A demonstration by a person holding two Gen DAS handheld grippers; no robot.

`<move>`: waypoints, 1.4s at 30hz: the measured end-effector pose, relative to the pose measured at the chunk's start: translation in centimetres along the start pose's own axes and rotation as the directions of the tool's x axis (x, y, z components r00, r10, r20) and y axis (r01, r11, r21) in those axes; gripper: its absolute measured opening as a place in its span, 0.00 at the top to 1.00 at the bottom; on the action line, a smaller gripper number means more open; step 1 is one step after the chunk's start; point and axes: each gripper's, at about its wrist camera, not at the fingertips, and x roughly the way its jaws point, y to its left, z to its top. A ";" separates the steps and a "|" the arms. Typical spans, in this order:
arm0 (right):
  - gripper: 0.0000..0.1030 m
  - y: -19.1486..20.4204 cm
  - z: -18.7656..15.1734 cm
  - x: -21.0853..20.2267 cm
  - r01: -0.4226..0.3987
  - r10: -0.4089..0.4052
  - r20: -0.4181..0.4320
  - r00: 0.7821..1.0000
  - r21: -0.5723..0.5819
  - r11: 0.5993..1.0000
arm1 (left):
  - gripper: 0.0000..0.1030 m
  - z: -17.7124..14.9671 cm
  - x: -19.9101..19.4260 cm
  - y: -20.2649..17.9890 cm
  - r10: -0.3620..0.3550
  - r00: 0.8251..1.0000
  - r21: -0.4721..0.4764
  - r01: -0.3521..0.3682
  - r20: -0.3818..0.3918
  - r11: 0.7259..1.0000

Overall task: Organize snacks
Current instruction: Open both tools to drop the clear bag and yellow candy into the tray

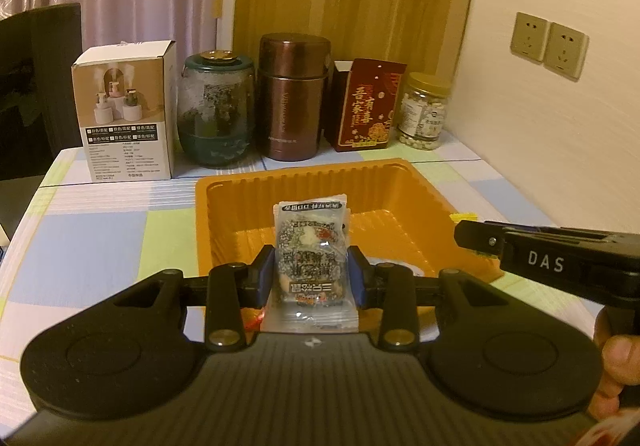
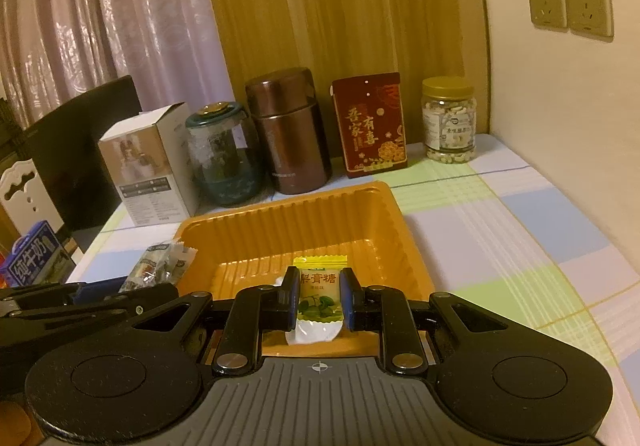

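Observation:
My left gripper (image 1: 312, 270) is shut on a clear nut-snack packet (image 1: 310, 242) and holds it over the near part of the orange tray (image 1: 224, 186). My right gripper (image 2: 319, 296) is shut on a yellow-green candy packet (image 2: 319, 294) above the near edge of the same orange tray (image 2: 280, 206). In the right wrist view the left gripper and its nut-snack packet (image 2: 160, 266) show at the tray's left side. In the left wrist view the right gripper's body (image 1: 560, 258) reaches in from the right, its tips hidden.
Along the back wall stand a white box (image 1: 126, 110), a glass jar (image 1: 216, 110), a brown thermos (image 1: 292, 98), a red box (image 1: 368, 106) and a jar of pills (image 1: 424, 110). A blue milk carton (image 2: 32, 258) lies at the far left. The table has a checked cloth (image 2: 520, 246).

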 end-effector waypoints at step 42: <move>0.79 0.6 0.6 4.6 -0.085 0.087 -0.011 0.996 0.075 0.993 | 0.65 0.2 3.7 2.4 0.024 0.999 -0.053 -0.027 -0.040 0.998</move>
